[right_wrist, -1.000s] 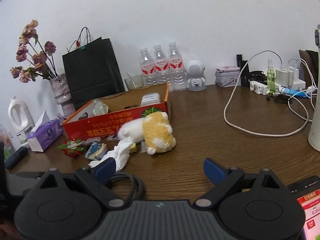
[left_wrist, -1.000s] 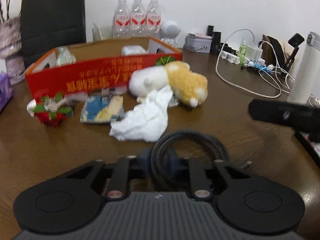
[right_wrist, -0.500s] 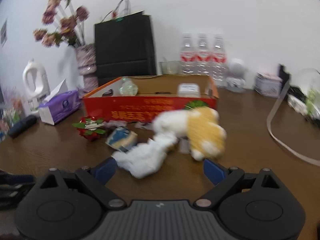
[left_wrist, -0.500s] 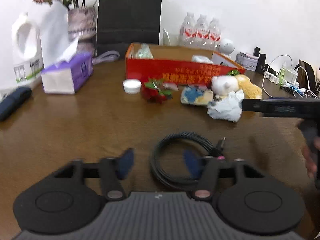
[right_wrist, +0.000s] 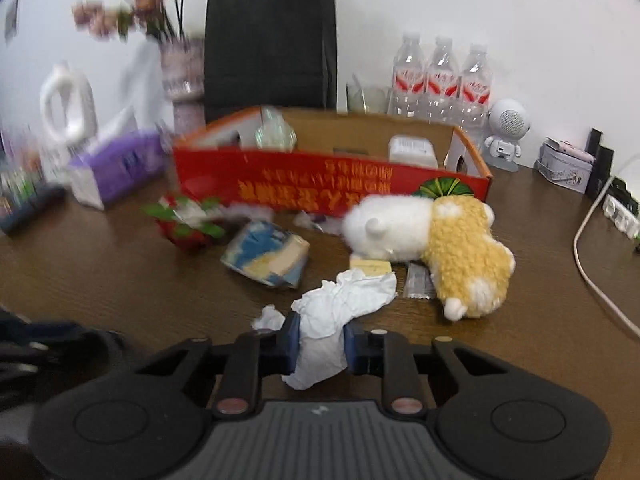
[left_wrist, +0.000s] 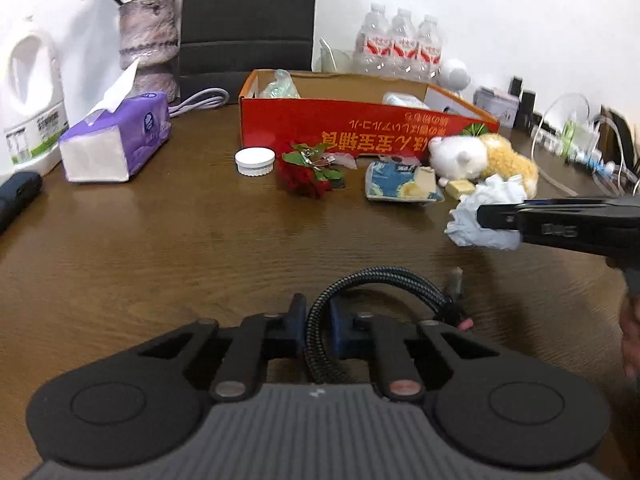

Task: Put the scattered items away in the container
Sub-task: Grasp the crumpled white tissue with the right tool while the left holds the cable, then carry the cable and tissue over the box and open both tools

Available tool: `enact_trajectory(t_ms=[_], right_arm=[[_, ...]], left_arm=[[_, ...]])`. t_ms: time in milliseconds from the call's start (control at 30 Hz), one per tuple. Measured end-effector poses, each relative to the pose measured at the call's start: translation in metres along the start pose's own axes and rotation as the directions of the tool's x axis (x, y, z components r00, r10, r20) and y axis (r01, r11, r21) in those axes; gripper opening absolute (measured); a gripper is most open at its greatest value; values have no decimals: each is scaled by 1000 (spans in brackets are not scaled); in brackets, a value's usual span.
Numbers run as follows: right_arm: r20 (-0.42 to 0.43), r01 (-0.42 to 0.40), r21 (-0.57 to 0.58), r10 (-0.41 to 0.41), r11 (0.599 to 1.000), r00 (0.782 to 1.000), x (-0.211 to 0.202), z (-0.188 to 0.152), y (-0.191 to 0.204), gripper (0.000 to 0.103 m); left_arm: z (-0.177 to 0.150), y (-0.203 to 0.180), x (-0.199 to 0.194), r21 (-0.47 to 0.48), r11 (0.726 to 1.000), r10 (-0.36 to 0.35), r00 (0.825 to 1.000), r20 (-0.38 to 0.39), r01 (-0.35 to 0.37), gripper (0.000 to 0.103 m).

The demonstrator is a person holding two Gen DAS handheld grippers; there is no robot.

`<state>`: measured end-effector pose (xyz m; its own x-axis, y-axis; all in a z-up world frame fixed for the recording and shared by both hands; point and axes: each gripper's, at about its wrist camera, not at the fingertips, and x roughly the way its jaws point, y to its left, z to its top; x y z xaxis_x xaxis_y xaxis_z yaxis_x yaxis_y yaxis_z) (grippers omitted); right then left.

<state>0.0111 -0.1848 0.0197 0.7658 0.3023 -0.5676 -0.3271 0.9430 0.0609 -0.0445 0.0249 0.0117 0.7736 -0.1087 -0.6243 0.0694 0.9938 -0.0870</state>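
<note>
My left gripper (left_wrist: 318, 326) is shut on a coiled black braided cable (left_wrist: 384, 284) low over the brown table. My right gripper (right_wrist: 320, 340) is shut on a crumpled white tissue (right_wrist: 340, 308); it also shows from the side in the left wrist view (left_wrist: 560, 226), with the tissue (left_wrist: 480, 220). The red cardboard box (left_wrist: 360, 128) (right_wrist: 320, 184) stands at the back and holds a few items. In front of it lie a red flower (left_wrist: 308, 172), a white cap (left_wrist: 255, 161), a blue packet (left_wrist: 400, 186) and a white-and-yellow plush toy (right_wrist: 440, 240).
A purple tissue pack (left_wrist: 116, 140), white jug (left_wrist: 28, 96), flower vase (left_wrist: 148, 44) and black bag (left_wrist: 248, 12) stand at the left and back. Water bottles (right_wrist: 440, 76), a white speaker (right_wrist: 506, 132) and cables (right_wrist: 592, 252) are at the right.
My left gripper opened, then shut on the cable again. My right gripper moved in on the tissue and shut on it.
</note>
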Motion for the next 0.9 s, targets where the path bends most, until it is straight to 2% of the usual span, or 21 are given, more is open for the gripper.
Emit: enact_trajectory(t_ms=[100,267,467,600,767,900], right_arm=[[72,-38,21,37,999,997,-32,-6,4,21],[186,-32,44,24,998,982,-74,-20,3,22],[175,-32,108,13,994,985,-96,-48,-4,22],[198,-36,93,17,995,980,-109,-55,0,22],[240,-30,72,12,997,971,-116,-49,4,22],[249,-20,51,6,998,968,-107,-28,6,22]], left_arm=[[-7,1,-9,-75,997,-15,1000,26,17,7],[-9,-4,-39,-100,995,2,992,124,10,8],[-9,-9,-81,-96,995,-16,966,258,42,7],[-11,-16,-90,-74,996,-18,961,275,40,8],[-7,-15,-86,-69,997,-22,958,285,44,8],[28,-14,-79,-46,997,-39,939,340,58,8]])
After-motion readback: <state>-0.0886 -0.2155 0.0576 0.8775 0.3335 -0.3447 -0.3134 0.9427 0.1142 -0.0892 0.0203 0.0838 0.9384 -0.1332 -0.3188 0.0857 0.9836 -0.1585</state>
